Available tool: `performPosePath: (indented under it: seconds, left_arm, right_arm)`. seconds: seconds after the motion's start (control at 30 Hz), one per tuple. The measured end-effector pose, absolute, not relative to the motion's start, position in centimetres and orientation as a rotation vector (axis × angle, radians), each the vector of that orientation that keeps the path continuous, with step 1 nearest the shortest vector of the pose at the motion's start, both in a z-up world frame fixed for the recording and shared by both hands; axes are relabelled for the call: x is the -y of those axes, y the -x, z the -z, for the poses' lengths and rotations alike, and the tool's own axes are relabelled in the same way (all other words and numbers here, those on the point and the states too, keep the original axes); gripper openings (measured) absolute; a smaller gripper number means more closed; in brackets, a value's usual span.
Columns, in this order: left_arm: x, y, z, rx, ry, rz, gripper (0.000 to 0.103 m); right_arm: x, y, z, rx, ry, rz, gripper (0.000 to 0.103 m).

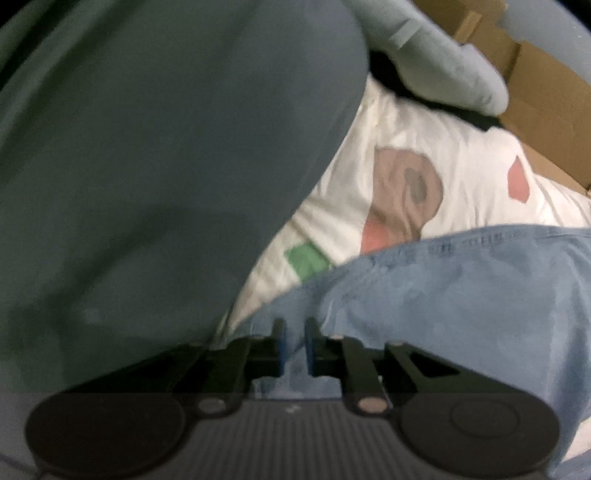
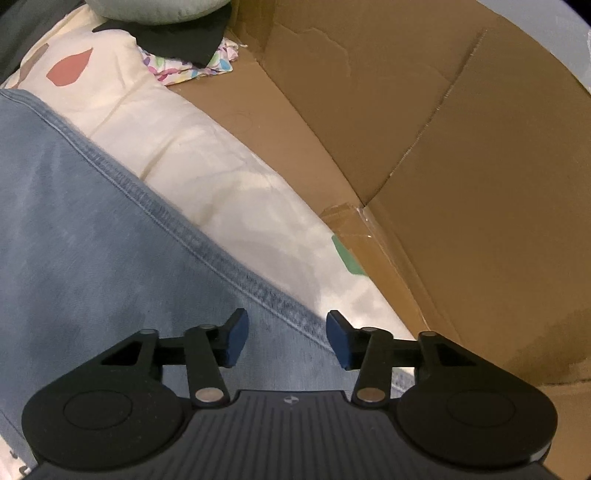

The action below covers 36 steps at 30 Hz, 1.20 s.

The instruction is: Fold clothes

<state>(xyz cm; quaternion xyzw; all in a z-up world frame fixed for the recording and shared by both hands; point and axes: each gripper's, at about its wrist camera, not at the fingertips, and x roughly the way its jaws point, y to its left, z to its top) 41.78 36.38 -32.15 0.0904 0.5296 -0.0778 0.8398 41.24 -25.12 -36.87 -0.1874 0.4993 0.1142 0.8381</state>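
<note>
A light blue denim-like garment (image 1: 443, 302) lies over a white cloth with coloured prints (image 1: 406, 147). My left gripper (image 1: 294, 332) is shut on a fold of the blue garment, and fabric bunches up between its narrow-set fingers. In the right wrist view, the blue garment (image 2: 74, 240) fills the lower left and its stitched hem runs diagonally. My right gripper (image 2: 287, 332) stands open just above that hem, which passes between the blue pads (image 2: 236, 336) without being pressed.
A dark grey-green garment (image 1: 147, 166) hangs close and fills the left of the left wrist view. A brown cardboard box (image 2: 443, 166) walls in the right side. At the far end lie a pale cushion-like item (image 2: 162, 11), a black cloth (image 2: 177, 40) and a floral cloth (image 2: 192, 66).
</note>
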Motion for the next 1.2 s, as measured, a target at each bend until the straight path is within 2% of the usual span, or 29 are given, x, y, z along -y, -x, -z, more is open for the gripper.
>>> performPosePath:
  seconds: [0.1,0.2,0.53,0.97,1.03,1.1,1.17,1.2]
  left_arm:
    - [-36.5,-41.3,33.3,-1.172,-0.184,0.150,0.009]
    - [-36.4,-41.4,35.1,-1.194,-0.204,0.111,0.003]
    - [-34.7,-42.5,39.2,-1.161,-0.414,-0.017,0.003]
    - [-33.7,-42.3,38.8,-1.135,-0.478,-0.036,0.004]
    - [-33.5,-41.9,37.9,-1.128,-0.467,-0.026,0.008]
    - [-33.3,-41.0,36.7,-1.093,-0.455,-0.017,0.029]
    - [-33.2,-40.0,35.7,-1.053,-0.452,-0.023,0.044]
    - [-33.3,-39.7,35.3,-1.045,-0.442,-0.015,0.044]
  right_arm:
    - [25.5,-40.7,36.8,-1.059,0.378,-0.243,0.042]
    - [25.9,-40.3,37.3,-1.071,0.363,-0.233,0.042]
    - [26.5,-40.9,38.8,-1.049,0.299,-0.191,0.042]
    - [25.8,-43.8,40.0,-0.976,0.252,-0.013,0.042]
    - [25.5,-44.6,39.8,-0.998,0.259,-0.006,0.038]
    - [25.6,-44.6,39.1,-1.001,0.259,-0.013,0.038]
    - [26.8,-43.3,37.5,-0.970,0.219,-0.010,0.038]
    - [27.4,-42.6,36.9,-0.961,0.195,-0.013,0.038]
